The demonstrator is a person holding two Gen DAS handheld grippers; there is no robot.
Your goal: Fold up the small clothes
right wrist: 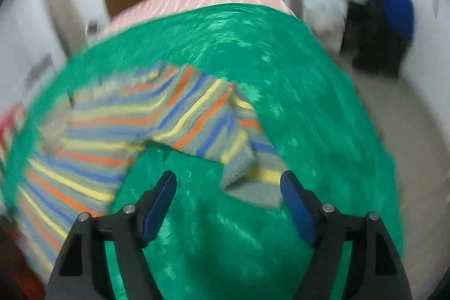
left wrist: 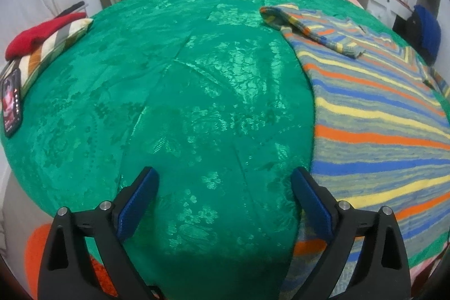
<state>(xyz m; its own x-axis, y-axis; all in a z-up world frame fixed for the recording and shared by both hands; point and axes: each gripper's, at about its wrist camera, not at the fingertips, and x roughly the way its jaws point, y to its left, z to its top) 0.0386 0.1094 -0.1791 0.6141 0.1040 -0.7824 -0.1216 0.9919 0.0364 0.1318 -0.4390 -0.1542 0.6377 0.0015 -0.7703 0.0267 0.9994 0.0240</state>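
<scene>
A striped knit sweater (left wrist: 379,114) lies spread on the bed's green cover (left wrist: 182,103), one sleeve (left wrist: 309,30) already folded across its body, so it lies flat for folding. The left gripper (left wrist: 225,176) and the right gripper (right wrist: 227,182) both stand wide apart, holding nothing. No writing is readable.

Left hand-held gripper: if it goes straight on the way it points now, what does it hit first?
Most likely the green bedspread. The left hand-held gripper is open with only that cloth between its fingers; the striped sweater lies just off to its right. Depth is unclear.
</scene>
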